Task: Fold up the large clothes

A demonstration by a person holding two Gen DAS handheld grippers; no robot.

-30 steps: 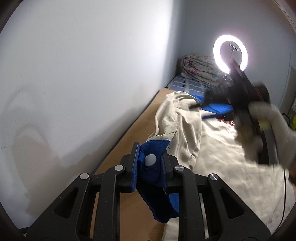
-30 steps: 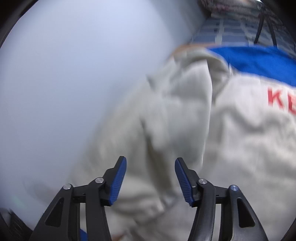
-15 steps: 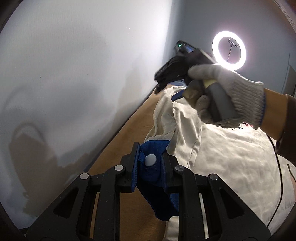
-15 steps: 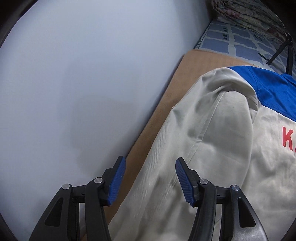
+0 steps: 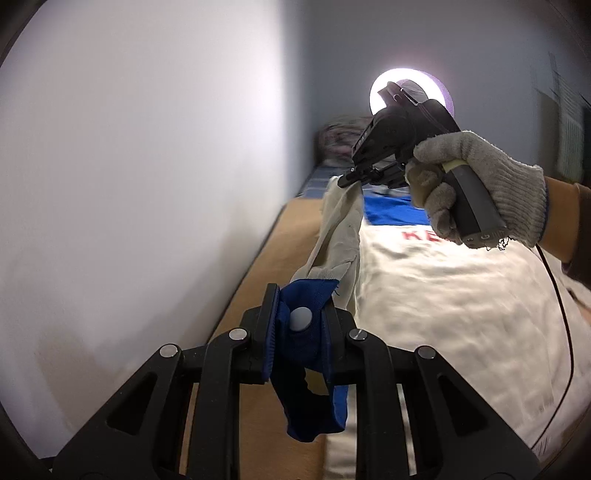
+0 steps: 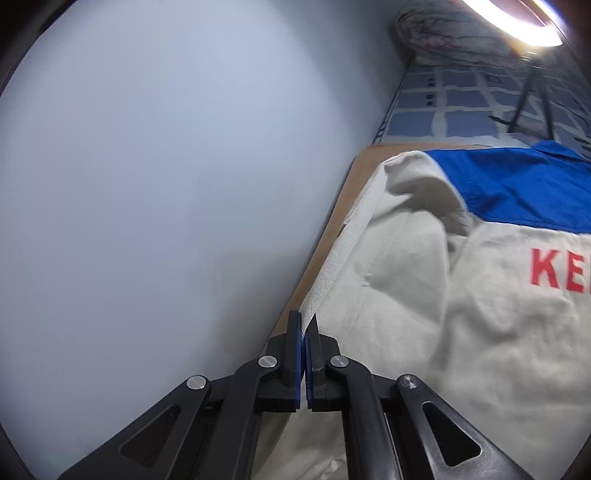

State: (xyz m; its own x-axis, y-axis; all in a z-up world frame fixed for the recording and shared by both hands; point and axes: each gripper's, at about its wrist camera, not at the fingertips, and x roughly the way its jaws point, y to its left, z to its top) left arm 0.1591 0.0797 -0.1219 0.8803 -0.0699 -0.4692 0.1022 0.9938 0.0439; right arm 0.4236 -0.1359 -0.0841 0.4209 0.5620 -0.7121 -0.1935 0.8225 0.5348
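Two grippers are clamped on one jacket (image 5: 443, 295). In the left wrist view, the left gripper (image 5: 299, 325) is seen at lower centre, its jaws pressed onto the blue cuff (image 5: 306, 295) with its pale snap button, and the cuff's loose end hangs below the fingers. From the cuff the beige sleeve (image 5: 340, 236) is stretched up toward the centre of the frame, where its far end is pinched in the right gripper (image 5: 347, 179), held by a gloved hand (image 5: 476, 184) at upper right. In the right wrist view, the right gripper (image 6: 304, 336) is shown at lower centre with its jaws nearly together on a thin edge of beige fabric. The jacket body is spread over a brown board (image 6: 325, 243) along the white wall (image 6: 166, 184), with its blue yoke (image 6: 517, 188) and red letters (image 6: 557, 271) at the right edge. A checked sheet (image 6: 461, 107) and a bundled blanket (image 6: 443, 33) are seen at upper right, under a ring light (image 6: 517, 22).
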